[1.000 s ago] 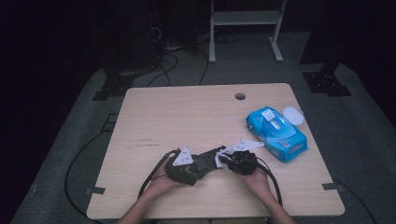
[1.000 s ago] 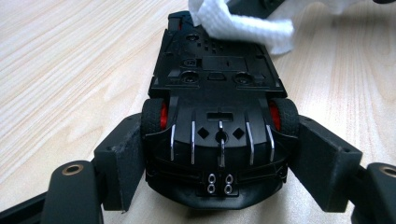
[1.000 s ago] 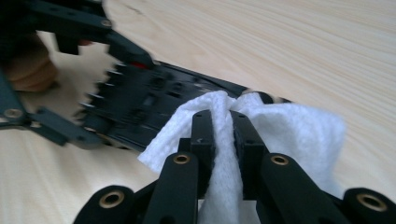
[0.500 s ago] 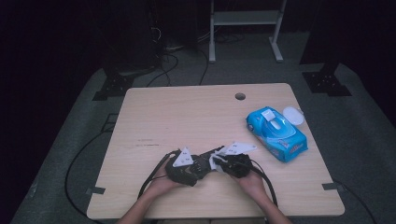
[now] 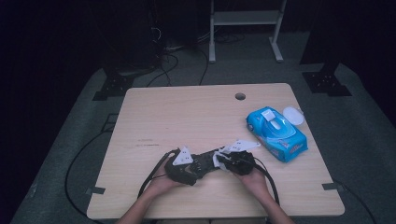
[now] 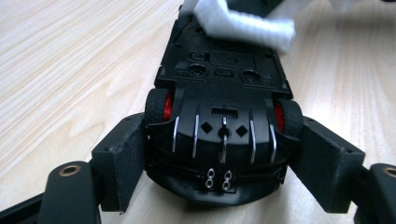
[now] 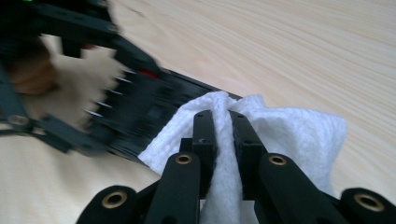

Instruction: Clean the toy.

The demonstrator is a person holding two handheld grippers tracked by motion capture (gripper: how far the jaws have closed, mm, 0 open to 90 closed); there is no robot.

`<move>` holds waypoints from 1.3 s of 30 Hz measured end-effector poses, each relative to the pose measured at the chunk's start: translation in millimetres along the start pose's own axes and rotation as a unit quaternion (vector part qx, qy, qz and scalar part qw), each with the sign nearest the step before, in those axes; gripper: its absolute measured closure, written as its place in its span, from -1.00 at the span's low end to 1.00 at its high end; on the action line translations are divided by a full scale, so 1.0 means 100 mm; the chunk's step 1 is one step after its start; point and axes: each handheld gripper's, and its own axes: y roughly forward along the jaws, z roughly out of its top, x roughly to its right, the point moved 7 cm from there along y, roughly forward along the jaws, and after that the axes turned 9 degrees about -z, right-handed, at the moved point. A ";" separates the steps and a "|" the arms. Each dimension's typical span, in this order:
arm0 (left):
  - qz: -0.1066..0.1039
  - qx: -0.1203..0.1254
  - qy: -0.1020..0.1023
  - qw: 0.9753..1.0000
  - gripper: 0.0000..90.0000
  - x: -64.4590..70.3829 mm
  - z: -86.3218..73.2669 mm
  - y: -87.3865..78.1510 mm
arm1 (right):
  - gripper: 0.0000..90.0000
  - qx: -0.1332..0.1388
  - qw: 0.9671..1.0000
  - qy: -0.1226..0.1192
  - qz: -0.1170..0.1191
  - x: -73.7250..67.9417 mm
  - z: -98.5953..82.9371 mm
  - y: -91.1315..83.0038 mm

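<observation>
A black toy car with red wheel hubs lies underside up, and my left gripper is shut on its sides near one pair of wheels. My right gripper is shut on a white wipe, which rests on the far end of the car's underside. In the high view both grippers meet near the table's front edge: the left gripper holds the car, and the right gripper presses the wipe onto it. A hand holds each gripper.
A blue pack of wet wipes lies at the table's right side, with a white round lid just behind it. A cable hole sits near the far edge. Cables trail off the wooden table's front edge.
My right gripper with the wipe has slid a little left along the car's underside. The left gripper and the car have stayed almost still.
</observation>
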 end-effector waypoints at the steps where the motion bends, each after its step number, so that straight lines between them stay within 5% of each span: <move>1: 0.002 0.000 0.002 1.000 -0.47 0.01 0.00 0.01 | 0.82 0.002 1.000 -0.007 0.008 -0.07 0.02 0.02; 9: -0.002 -0.006 0.008 1.000 -0.46 0.03 0.00 0.03 | 0.82 0.019 0.997 -0.035 0.073 -0.56 0.11 0.09; 14: -0.002 0.000 0.011 1.000 -0.46 0.03 0.02 0.02 | 0.82 0.022 0.998 -0.027 0.051 -0.40 0.11 0.10; 19: -0.001 0.000 0.013 1.000 -0.46 0.04 0.02 0.02 | 0.83 0.015 1.000 0.011 0.017 -0.13 0.06 0.08; 27: -0.007 -0.009 0.030 0.999 -0.46 0.11 0.03 0.06 | 0.84 0.022 0.998 -0.036 0.053 -0.50 0.15 0.12; 34: -0.006 -0.008 0.036 0.999 -0.46 0.11 0.04 0.05 | 0.86 0.019 0.999 -0.033 -0.001 -0.21 0.16 0.13; 39: -0.004 -0.009 0.039 0.999 -0.46 0.11 0.04 0.05 | 0.86 0.024 0.999 -0.036 0.032 -0.36 0.20 0.16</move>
